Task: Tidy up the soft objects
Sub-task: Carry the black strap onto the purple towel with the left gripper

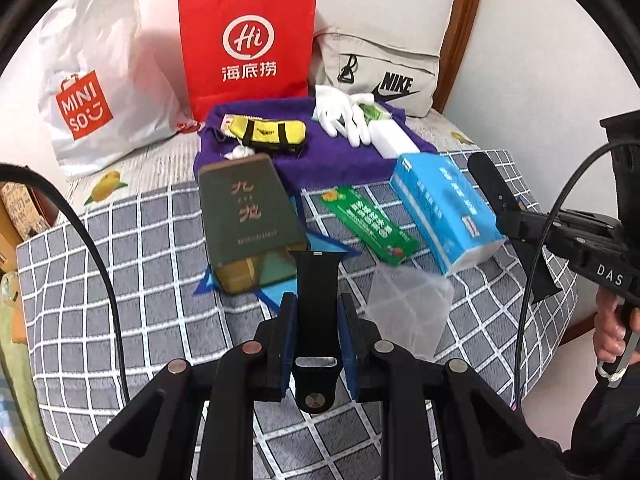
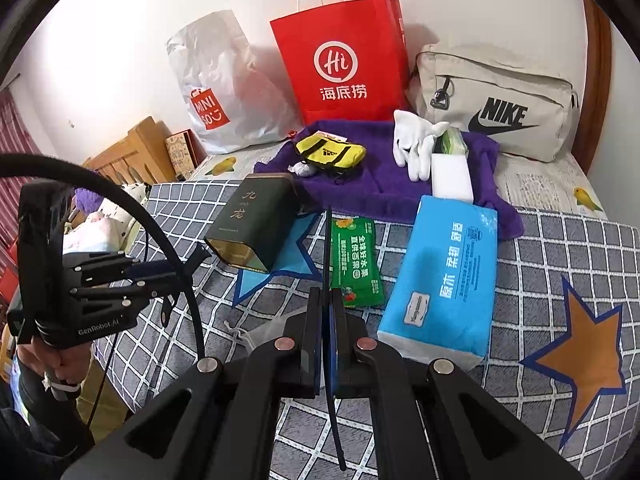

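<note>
My left gripper (image 1: 318,304) is shut on a black watch strap (image 1: 318,300), held flat above the checked bedspread (image 1: 140,260). My right gripper (image 2: 327,300) is shut on another thin black strap (image 2: 328,248), seen edge on. A clear plastic pouch (image 1: 408,304) lies just ahead of the left gripper. On the purple towel (image 1: 332,160) at the back lie a yellow pouch (image 1: 266,130), white gloves (image 1: 344,114) and a white sponge block (image 1: 394,138). A blue tissue pack (image 2: 444,276) and a green wipes packet (image 2: 354,260) lie on the bedspread.
A dark green tea tin (image 1: 248,216) lies on its side. A white Miniso bag (image 1: 92,80), a red paper bag (image 1: 248,40) and a beige Nike bag (image 1: 384,68) stand against the wall. The right gripper shows at the right edge of the left wrist view (image 1: 492,188).
</note>
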